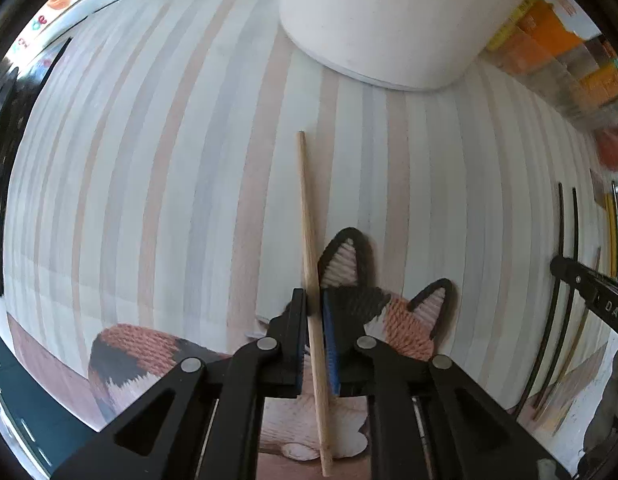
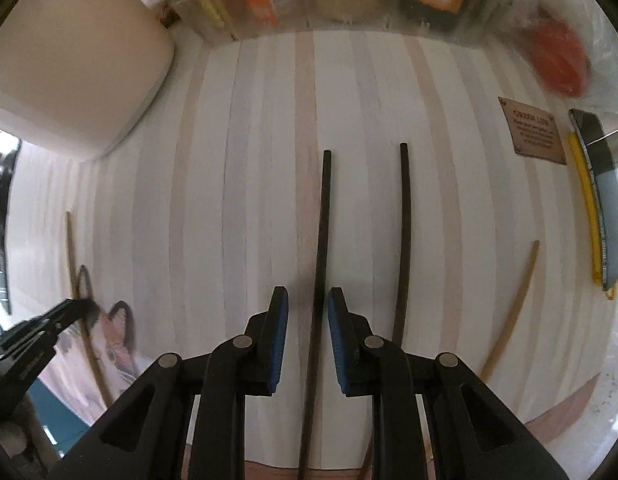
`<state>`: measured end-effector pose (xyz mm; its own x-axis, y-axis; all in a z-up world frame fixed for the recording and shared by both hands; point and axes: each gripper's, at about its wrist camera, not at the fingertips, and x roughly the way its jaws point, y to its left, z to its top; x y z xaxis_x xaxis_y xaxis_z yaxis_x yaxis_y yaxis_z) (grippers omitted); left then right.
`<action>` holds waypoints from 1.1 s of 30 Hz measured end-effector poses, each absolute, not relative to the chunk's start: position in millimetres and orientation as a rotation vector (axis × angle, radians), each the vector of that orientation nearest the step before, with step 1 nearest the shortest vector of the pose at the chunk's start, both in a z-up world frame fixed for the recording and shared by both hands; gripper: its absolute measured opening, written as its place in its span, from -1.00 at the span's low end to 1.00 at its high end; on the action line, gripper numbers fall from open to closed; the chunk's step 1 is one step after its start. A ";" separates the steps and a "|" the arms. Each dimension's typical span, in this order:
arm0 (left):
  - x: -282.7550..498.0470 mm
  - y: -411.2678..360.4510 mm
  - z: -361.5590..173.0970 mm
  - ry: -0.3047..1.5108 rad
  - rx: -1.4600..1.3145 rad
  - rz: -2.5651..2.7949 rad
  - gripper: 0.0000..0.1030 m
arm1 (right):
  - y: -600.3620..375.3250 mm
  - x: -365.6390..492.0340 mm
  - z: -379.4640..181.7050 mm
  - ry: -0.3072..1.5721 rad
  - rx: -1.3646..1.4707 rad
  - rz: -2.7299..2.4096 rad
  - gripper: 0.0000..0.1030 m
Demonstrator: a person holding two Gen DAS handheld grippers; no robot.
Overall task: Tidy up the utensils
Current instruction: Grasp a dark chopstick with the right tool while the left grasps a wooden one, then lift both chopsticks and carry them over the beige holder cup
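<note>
The left gripper (image 1: 315,300) is clamped on one pale wooden chopstick (image 1: 309,216) over a cat-shaped mat (image 1: 405,320), with a white container (image 1: 381,24) ahead. The right gripper (image 2: 307,300) has its jaws apart around one black chopstick (image 2: 323,240), not pressing it. A second black chopstick (image 2: 403,240) and another wooden chopstick (image 2: 513,304) lie to its right on the striped cloth (image 2: 249,160).

The white container (image 1: 373,20) is cut off by the top edge. Both black chopsticks (image 2: 319,280) pass under the right gripper's (image 2: 307,344) linkage. The red object (image 2: 563,60) is blurred, and the tag's (image 2: 533,132) lettering is unreadable.
</note>
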<state>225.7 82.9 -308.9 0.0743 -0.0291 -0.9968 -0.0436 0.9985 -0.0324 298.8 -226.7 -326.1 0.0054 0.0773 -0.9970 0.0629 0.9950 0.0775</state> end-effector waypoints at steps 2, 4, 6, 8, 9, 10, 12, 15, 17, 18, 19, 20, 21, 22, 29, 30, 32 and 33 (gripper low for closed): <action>230.9 57.4 -315.4 1.505 -0.063 -0.008 -0.83 | -216.1 296.7 -324.7 1.570 0.110 0.030 -0.88; 234.6 61.7 -316.4 1.516 -0.093 -0.028 -0.82 | -206.3 293.4 -323.1 1.591 0.127 0.057 -0.88; 239.0 75.7 -316.6 1.530 -0.139 -0.052 -0.82 | -196.7 288.5 -322.8 1.620 0.172 0.096 -0.88; 243.0 89.7 -317.8 1.545 -0.181 -0.070 -0.82 | -185.7 283.9 -321.5 1.640 0.172 0.122 -0.88; 245.3 93.6 -318.4 1.554 -0.196 -0.078 -0.82 | -181.1 282.1 -320.4 1.644 0.162 0.126 -0.88; 247.3 94.7 -318.2 1.562 -0.197 -0.082 -0.82 | -176.7 281.4 -319.2 1.645 0.135 0.121 -0.88; 251.0 96.1 -318.9 1.576 -0.184 -0.090 -0.82 | -172.6 284.3 -317.5 1.662 0.110 0.120 -0.88; 251.7 101.6 -324.8 1.584 -0.149 -0.093 -0.82 | -169.3 287.7 -315.9 1.688 0.118 0.127 -0.88; 254.5 91.4 -326.2 1.584 -0.135 -0.089 -0.82 | -170.1 289.9 -315.7 1.694 0.117 0.134 -0.88; 255.3 91.0 -326.5 1.585 -0.126 -0.087 -0.82 | -169.3 289.8 -314.9 1.696 0.113 0.137 -0.88; 255.9 88.8 -326.8 1.587 -0.121 -0.084 -0.82 | -168.3 289.1 -313.7 1.697 0.110 0.137 -0.88; 256.1 87.1 -327.2 1.589 -0.117 -0.080 -0.82 | -167.2 288.4 -312.4 1.699 0.107 0.137 -0.88; 256.8 85.7 -328.2 1.592 -0.113 -0.076 -0.82 | -166.3 287.6 -311.3 1.702 0.106 0.135 -0.88; 257.9 84.4 -328.7 1.595 -0.106 -0.071 -0.83 | -170.7 292.5 -314.0 1.705 0.105 0.133 -0.88; 271.0 30.0 -328.3 1.537 -0.013 -0.079 -0.90 | -172.9 313.5 -327.0 1.718 0.076 0.129 -0.88; 271.8 27.1 -328.8 1.534 -0.002 -0.083 -0.90 | -172.3 313.9 -326.6 1.717 0.074 0.130 -0.88; 271.4 22.1 -331.0 1.531 0.009 -0.088 -0.90 | -168.6 311.5 -334.7 1.717 0.078 0.129 -0.88; 271.8 20.7 -331.0 1.531 0.011 -0.090 -0.89 | -168.9 311.4 -335.1 1.717 0.081 0.128 -0.88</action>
<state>271.8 20.7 -331.0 0.0371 -0.0519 -0.9980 0.0653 0.9966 -0.0494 311.4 -168.9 -335.1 -0.1496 0.1275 -0.9805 -0.0195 0.9911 0.1318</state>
